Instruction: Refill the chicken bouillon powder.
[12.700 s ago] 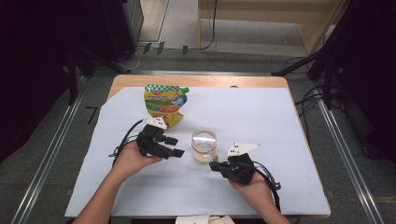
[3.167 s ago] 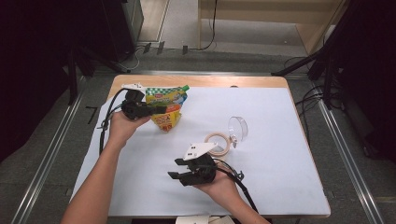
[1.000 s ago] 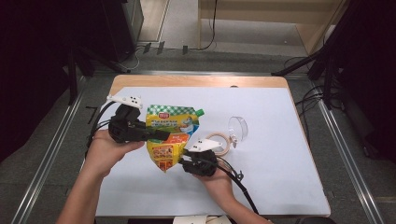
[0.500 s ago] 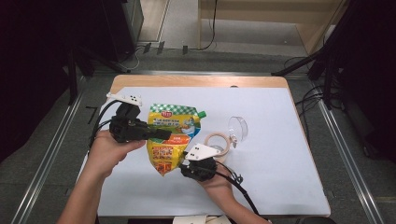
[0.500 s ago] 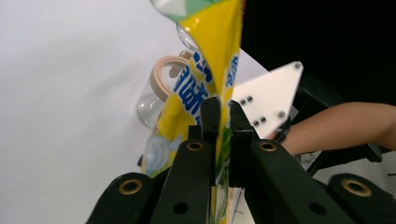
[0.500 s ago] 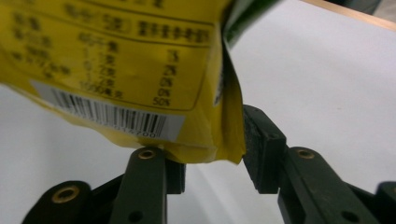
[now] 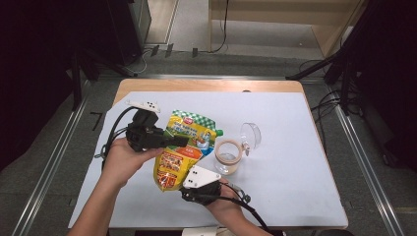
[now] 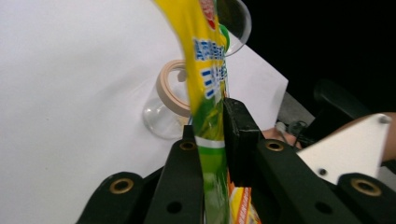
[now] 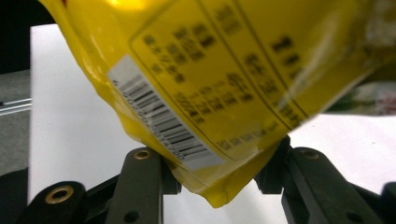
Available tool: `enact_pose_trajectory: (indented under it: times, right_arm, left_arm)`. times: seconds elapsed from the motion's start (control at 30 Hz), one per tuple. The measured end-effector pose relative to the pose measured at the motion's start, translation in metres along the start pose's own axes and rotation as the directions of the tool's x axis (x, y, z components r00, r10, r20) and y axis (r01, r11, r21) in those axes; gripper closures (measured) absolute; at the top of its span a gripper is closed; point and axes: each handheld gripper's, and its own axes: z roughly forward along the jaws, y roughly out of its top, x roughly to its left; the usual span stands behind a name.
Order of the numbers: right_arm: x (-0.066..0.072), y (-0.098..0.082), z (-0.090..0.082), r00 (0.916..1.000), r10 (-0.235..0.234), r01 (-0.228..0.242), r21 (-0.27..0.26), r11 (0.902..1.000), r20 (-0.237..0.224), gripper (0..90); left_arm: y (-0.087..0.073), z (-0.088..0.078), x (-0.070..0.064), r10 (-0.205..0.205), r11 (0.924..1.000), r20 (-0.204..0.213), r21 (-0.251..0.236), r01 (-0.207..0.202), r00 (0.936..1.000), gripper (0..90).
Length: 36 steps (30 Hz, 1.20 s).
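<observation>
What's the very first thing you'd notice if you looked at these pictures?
The bright yellow and green plastic food pouch jumps out, held up over the middle of the white table cover. The left gripper pinches its upper edge, and the right gripper has its bottom corner between its jaws. Just to the pouch's right stands a clear glass jar with its round clear lid beside it.

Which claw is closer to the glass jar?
Right. The right claw grips the pouch's bottom corner just in front of the jar; the left claw clamps the pouch's upper edge, farther off.
</observation>
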Motion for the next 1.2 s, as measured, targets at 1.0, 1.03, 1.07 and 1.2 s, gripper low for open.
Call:
enact_pose_trajectory:
  times: [1.0, 1.03, 1.07, 1.2]
  right_arm:
    - [-0.002, 0.009, -0.006, 0.9645, 0.212, -0.210, 0.034, 0.9772, -0.157, 59.8]
    - [-0.002, 0.009, -0.007, 0.9622, 0.219, -0.216, 0.037, 0.9757, -0.161, 59.8]
    - [-0.004, 0.009, -0.007, 0.9610, 0.224, -0.221, 0.034, 0.9746, -0.162, 59.8]
    - [-0.007, 0.012, -0.009, 0.9517, 0.254, -0.250, 0.043, 0.9673, -0.173, 59.6]
  left_arm:
    - [0.012, 0.056, -0.008, 0.005, 0.9937, -0.083, 0.112, 0.004, 0.9965, 71.1]
    - [0.013, 0.057, -0.006, -0.004, 0.9935, -0.071, 0.113, 0.012, 0.9975, 71.1]
    - [0.014, 0.058, -0.005, -0.015, 0.9934, -0.058, 0.113, 0.022, 0.9982, 70.7]
    - [0.018, 0.063, -0.001, -0.049, 0.9918, -0.033, 0.117, 0.052, 0.9983, 69.1]
